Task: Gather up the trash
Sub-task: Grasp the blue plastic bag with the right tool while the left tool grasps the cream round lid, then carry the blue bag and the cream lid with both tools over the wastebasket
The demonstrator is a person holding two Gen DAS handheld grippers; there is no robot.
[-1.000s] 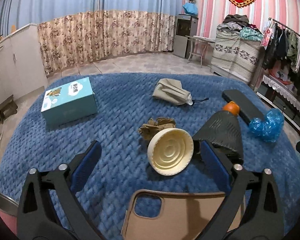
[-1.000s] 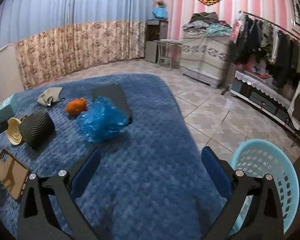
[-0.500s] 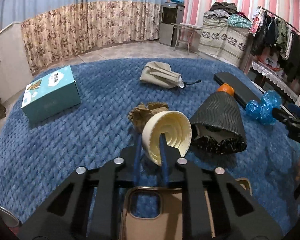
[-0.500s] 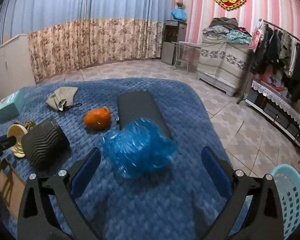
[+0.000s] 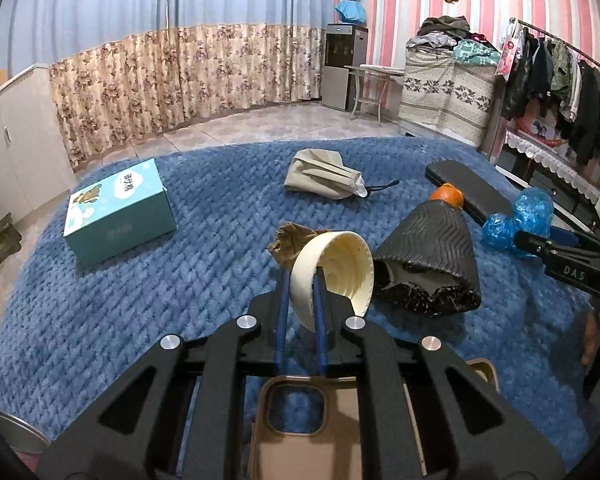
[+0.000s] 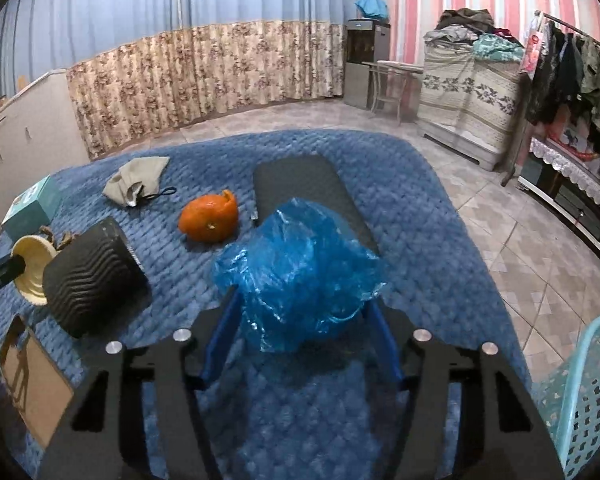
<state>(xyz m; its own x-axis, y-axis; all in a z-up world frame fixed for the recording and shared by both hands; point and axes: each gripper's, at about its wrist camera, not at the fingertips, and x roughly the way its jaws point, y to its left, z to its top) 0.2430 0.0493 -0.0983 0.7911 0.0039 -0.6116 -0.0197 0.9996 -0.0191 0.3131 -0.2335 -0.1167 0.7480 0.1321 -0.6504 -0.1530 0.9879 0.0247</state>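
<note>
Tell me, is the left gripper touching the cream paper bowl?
Touching. In the left wrist view the left gripper has both blue fingers pressed against the wall of the cream paper bowl, one inside and one outside.

The left gripper (image 5: 300,292) has a matte black angular frame with cut-out openings, four round silver screws and thin blue fingers (image 5: 283,312). The right gripper (image 6: 300,316) matches it, with wider blue pads (image 6: 216,344); white letters "DAS" mark its side.
</note>
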